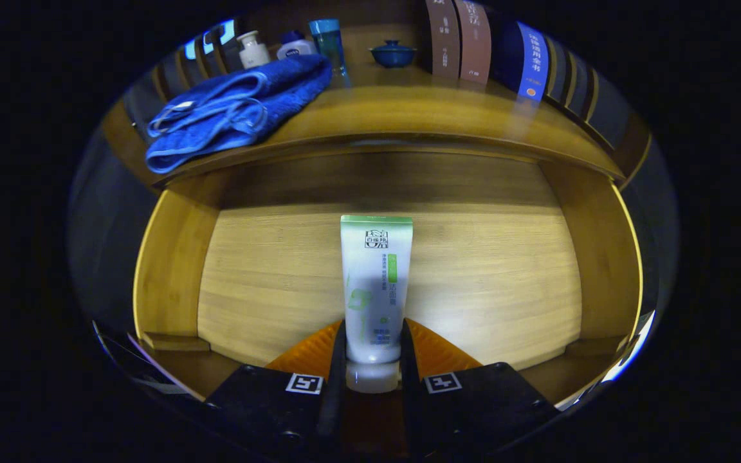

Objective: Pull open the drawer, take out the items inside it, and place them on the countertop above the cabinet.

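Note:
A white tube with a green end (375,283) lies lengthwise in the open wooden drawer (493,270), its cap end toward me. My gripper (373,357) is shut on the tube's lower part, one finger pressing on each side just above the cap. The tube's flat green end points toward the back of the drawer. Above the drawer runs the wooden countertop (428,109).
On the countertop lie a folded blue towel (235,112), a small white bottle (253,49), a white and blue jar (294,46), a clear blue bottle (329,40), a blue lidded bowl (393,53) and several upright books (473,42). Drawer side walls (171,263) flank the tube.

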A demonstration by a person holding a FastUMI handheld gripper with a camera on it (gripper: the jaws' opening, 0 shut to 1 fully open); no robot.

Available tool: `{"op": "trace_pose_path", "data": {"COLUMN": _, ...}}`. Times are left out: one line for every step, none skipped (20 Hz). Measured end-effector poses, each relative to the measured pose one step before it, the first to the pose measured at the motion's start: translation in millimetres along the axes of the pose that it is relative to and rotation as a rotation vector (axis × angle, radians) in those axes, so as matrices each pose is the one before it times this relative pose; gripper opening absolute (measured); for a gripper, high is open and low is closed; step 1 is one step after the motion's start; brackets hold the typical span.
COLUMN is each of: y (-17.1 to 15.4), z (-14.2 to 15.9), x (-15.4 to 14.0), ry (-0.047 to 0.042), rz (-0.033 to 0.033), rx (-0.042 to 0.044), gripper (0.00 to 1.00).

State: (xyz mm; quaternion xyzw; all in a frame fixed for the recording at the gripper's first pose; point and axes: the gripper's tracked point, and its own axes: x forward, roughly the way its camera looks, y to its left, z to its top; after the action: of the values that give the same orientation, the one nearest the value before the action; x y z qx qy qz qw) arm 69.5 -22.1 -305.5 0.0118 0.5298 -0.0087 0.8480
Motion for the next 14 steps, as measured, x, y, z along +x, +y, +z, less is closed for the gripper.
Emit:
{"op": "trace_pose_path", "data": {"y": -0.75, "z": 3.20, "x": -11.95, "ry": -0.02720, "rz": -0.00022, "rx": 0.00151, "gripper": 0.42}}
{"op": "trace_pose_path", "data": {"y": -1.37, "z": 6.93, "x": -11.04, "ry": -0.03031, "rz": 0.00148, "rx": 0.00705, "gripper": 0.42}}
{"op": "trace_pose_path", "data": {"y": 1.01, "z": 6.70, "x": -8.20, "ry": -0.02831, "rz": 0.00733, "rx": 0.00515, "gripper": 0.42}}
{"op": "trace_pose_path", "data": {"y": 1.00, "z": 10.19, "x": -8.08, "ry": -0.02345, "rz": 0.00953, "rx": 0.00430, "gripper": 0.42}}
{"op": "trace_pose_path", "data": {"y": 1.50, "z": 10.68, "x": -7.62, "ry": -0.02354, "rz": 0.00828, "rx": 0.00276, "gripper": 0.42}}
{"op": "trace_pose_path", "data": {"y": 0.20, "z": 13.45, "x": -4.46, "ry": -0.02340, "rz": 0.00255, "rx": -0.00222, "gripper": 0.42}}
{"op": "trace_pose_path", "data": {"y": -0.77, "z": 15.14, "x": -2.57, "ry": -0.02287, "rz": -0.00116, "rx": -0.00414, "gripper": 0.42}}
{"op": "trace_pose_path", "data": {"y": 0.82, "z": 14.95, "x": 1.01, "ry": -0.01749, "rz": 0.00277, "rx": -0.00164, "gripper": 0.42}}
{"op": "trace_pose_path", "data": {"y": 1.29, "z": 15.38, "x": 2.94, "ry": -0.00997, "rz": 0.00205, "rx": -0.00233, "gripper": 0.42}}
{"op": "trace_pose_path", "data": {"y": 0.21, "z": 15.36, "x": 4.33, "ry": -0.01039, "rz": -0.00198, "rx": -0.00091, "gripper": 0.42}}
{"op": "trace_pose_path", "data": {"y": -0.38, "z": 15.76, "x": 6.51, "ry": -0.01043, "rz": -0.00389, "rx": -0.00296, "gripper": 0.42}}
{"op": "trace_pose_path", "data": {"y": -0.33, "z": 15.90, "x": 6.34, "ry": -0.00845, "rz": -0.00638, "rx": -0.00323, "gripper": 0.42}}
{"op": "trace_pose_path", "data": {"y": 0.75, "z": 13.79, "x": 9.06, "ry": -0.00703, "rz": -0.00041, "rx": -0.00066, "gripper": 0.42}}
{"op": "trace_pose_path", "data": {"y": 0.93, "z": 13.07, "x": 11.01, "ry": 0.00121, "rz": -0.00094, "rx": -0.00312, "gripper": 0.42}}
